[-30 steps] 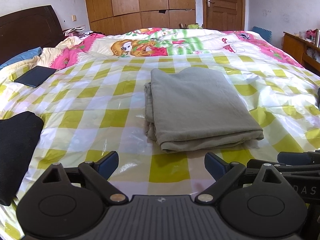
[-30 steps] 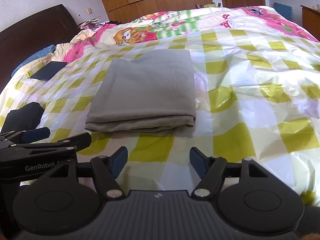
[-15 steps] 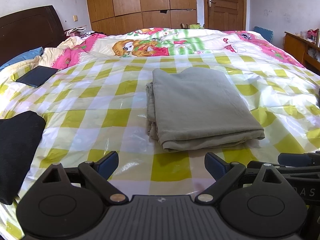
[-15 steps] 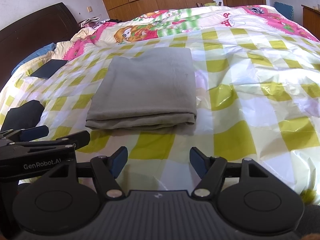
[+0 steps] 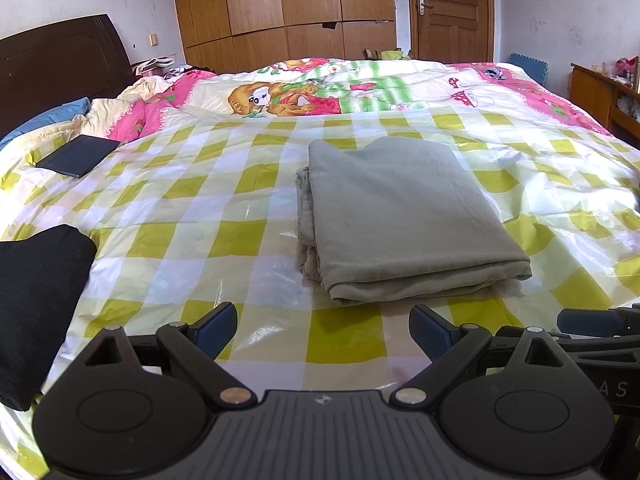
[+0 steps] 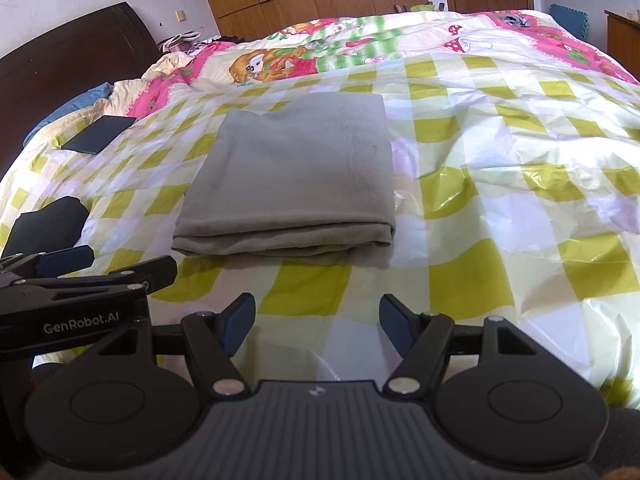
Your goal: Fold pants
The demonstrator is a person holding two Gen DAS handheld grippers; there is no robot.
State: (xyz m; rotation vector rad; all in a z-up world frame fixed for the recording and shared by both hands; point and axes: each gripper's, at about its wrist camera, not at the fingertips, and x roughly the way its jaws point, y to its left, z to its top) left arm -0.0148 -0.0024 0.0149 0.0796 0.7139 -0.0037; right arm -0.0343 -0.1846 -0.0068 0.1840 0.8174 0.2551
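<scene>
While both grippers hung at the near edge of the bed, the entry for this moment read as follows.

Pants: the grey pants lay folded into a compact, layered rectangle on the yellow-checked plastic sheet, mid-bed, just beyond both sets of fingertips and touched by neither.
Change: none to record; against the views of a second before, the stack kept its outline and its place, and the grippers had not shifted.
Left gripper: the left gripper had its jaws standing wide apart, nothing between them, only checked sheet showing in the gap.
Right gripper: the right gripper likewise had its jaws spread and empty, short of the near fold of the pants.
Other items: a black garment lay at the left edge, well apart from the pants; a dark flat case sat near the headboard.
Meaning for the task: folding appeared complete, with the tools released and idle; at most a tidying of the slightly ragged left edges seemed to remain.
</scene>
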